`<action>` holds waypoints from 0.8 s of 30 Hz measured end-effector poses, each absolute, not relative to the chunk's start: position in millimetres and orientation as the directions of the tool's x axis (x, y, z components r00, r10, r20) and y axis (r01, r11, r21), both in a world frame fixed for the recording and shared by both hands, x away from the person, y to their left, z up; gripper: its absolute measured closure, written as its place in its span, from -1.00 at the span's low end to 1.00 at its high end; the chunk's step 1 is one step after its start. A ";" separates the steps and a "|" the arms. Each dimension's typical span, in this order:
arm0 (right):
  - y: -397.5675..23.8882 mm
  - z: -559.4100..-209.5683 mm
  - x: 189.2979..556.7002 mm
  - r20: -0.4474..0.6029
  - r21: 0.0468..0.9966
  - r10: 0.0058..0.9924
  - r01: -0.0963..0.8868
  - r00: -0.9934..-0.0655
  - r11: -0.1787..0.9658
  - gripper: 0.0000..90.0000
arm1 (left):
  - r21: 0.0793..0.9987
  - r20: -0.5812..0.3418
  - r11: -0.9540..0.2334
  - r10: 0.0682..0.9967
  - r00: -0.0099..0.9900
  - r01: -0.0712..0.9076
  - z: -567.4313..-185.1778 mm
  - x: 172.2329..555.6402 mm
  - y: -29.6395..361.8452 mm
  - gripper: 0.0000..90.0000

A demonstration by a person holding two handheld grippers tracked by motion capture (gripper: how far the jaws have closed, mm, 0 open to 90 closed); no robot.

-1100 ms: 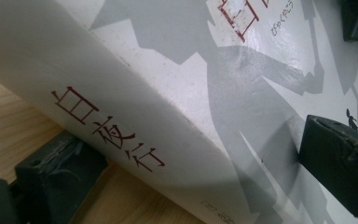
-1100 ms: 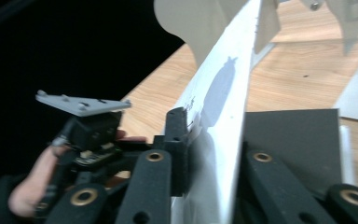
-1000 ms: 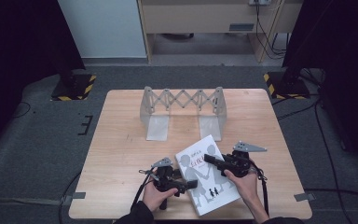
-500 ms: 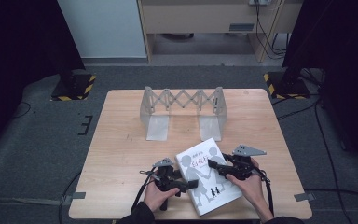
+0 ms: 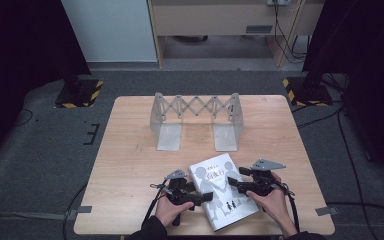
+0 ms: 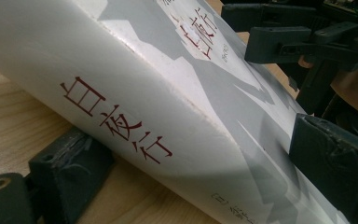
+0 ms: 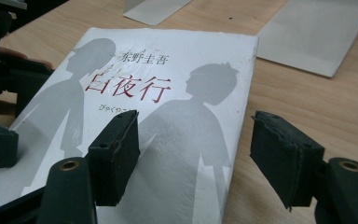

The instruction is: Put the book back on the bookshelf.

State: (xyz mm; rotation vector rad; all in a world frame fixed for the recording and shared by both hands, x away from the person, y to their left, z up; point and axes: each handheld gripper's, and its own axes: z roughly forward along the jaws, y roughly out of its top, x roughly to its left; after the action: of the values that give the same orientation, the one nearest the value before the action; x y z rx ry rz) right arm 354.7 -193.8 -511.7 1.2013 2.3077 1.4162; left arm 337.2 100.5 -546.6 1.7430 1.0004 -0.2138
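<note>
A white book [image 5: 222, 192] with grey silhouettes and red title characters lies near the table's front edge. My left gripper [image 5: 205, 196] has it by the spine side. In the left gripper view one pad [image 6: 70, 168] sits under the spine and the other on the cover, and these jaws have just been closing on the book [image 6: 168, 93]. My right gripper [image 5: 232, 184] hovers over the book's right edge. Its jaws have just been opening. In the right gripper view they [image 7: 198, 156] stand apart above the cover [image 7: 177, 107], gripping nothing.
A metal scissor-type book rack [image 5: 196, 117] with two flat base plates stands at the middle back of the wooden table [image 5: 130, 165]. One base plate [image 7: 317, 42] lies just beyond the book. Yellow-black striped stand feet [image 5: 80, 95] sit on the floor behind.
My right gripper has sunk slightly toward the book and its jaws have spread apart. The left gripper and the book have stayed in place.
</note>
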 end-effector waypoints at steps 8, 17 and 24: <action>-197.5 -517.1 356.6 0.282 0.804 0.716 0.565 -0.638 0.187 -0.39 | 0.700 -0.579 -0.071 0.525 0.624 0.710 -546.7 336.4 99.9 -0.88; -194.9 -521.7 358.9 0.342 0.791 0.699 0.594 -0.629 0.148 -0.38 | 0.692 -0.599 -0.030 0.534 0.597 0.721 -547.9 336.3 101.7 -0.77; -193.3 -523.1 360.3 0.395 0.774 0.667 0.620 -0.631 0.128 -0.28 | 0.694 -0.594 -0.032 0.538 0.597 0.719 -547.6 336.7 101.9 -0.75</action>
State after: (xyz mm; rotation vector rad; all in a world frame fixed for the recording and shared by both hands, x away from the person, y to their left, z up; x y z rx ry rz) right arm 360.3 -193.3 -523.1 1.3268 2.3233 1.5547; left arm 336.7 101.9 -547.6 1.6973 1.0483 -0.1999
